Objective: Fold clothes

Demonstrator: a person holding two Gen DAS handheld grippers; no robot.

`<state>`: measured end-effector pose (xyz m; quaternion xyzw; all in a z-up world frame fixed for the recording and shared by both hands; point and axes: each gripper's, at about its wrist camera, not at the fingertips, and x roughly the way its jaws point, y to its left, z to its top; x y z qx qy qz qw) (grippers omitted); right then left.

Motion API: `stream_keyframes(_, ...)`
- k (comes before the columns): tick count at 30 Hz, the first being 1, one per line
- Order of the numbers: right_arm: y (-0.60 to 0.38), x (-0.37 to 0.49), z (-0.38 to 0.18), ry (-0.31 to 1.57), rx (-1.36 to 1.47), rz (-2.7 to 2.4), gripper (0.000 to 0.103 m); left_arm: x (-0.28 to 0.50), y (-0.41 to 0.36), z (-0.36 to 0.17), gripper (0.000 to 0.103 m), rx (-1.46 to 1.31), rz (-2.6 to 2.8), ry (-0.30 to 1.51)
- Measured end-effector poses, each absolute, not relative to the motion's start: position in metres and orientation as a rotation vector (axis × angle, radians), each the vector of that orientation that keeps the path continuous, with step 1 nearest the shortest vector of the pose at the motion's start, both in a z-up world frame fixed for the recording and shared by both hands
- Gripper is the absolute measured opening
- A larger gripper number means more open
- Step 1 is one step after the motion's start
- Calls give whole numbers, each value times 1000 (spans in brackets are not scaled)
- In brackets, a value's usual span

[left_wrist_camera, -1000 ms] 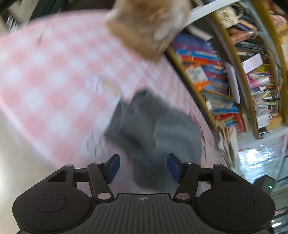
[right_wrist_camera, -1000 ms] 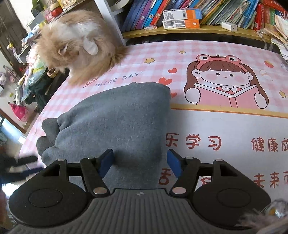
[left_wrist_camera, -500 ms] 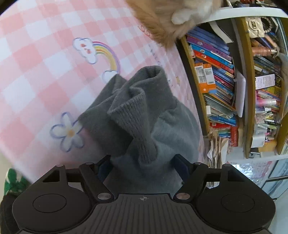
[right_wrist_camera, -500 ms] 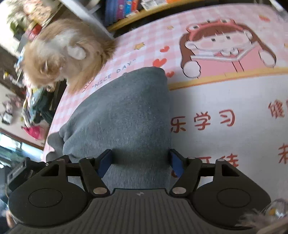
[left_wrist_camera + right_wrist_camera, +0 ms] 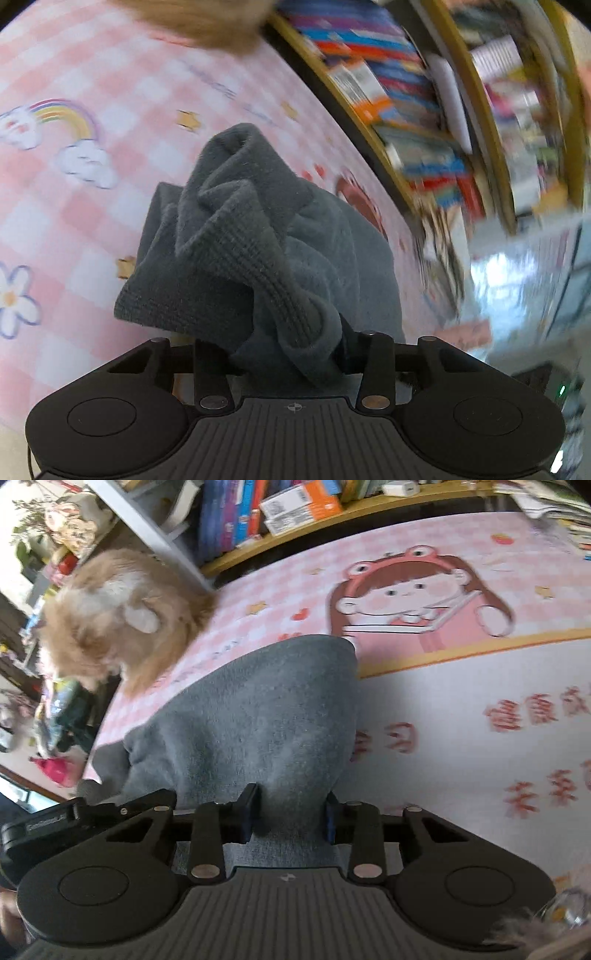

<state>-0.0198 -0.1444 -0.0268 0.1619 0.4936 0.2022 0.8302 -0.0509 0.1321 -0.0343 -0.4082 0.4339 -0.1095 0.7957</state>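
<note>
Your left tool (image 5: 288, 354) is closing, and a bunched ribbed fold of the grey sweater (image 5: 258, 258) now sits between its jaws, draped over them so the pads are hidden. A second ago those jaws stood wide and bare above the desk (image 5: 74, 221), with the sweater lying ahead of them; half a second ago the cloth had only just come between them.

Your right tool (image 5: 290, 818) is closing too, its two blue pads (image 5: 248, 812) pinching a ridge of the same sweater (image 5: 258, 716) at its near edge. A second ago the pads stood well apart, with the cloth flat beneath them.

The sweater lies on the pink checked desk cover (image 5: 461, 738), its far edge just short of the printed cartoon girl (image 5: 417, 594). It is more gathered at the left tool's end than before.

Counted: one sweater, two tools, one fluffy ginger cat (image 5: 122, 627). The cat sits at the far corner of the desk, beside the sweater but apart from it, about where it was a second ago. In the left view only a blurred patch of its fur (image 5: 207, 22) shows at the top edge. Bookshelves (image 5: 280, 506) run behind the desk; the books are too blurred to count.
</note>
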Motion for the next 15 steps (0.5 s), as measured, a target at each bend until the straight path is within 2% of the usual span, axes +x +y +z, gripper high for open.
stream_keyframes(3, -154, -22, -31, 1065, 356, 414, 34, -45, 131, -37, 44, -880, -233, 974)
stream_keyframes(5, -158, -21, -34, 1079, 380, 408, 40, -44, 133, -43, 52, -906, -215, 1007)
stream_keyframes(11, -164, -9, -43, 1104, 435, 407, 52, -37, 137, -50, 63, -936, -224, 1061)
stream_keyframes(15, -161, -1, -51, 1127, 457, 424, 54, -30, 133, -53, 65, -939, -239, 1062)
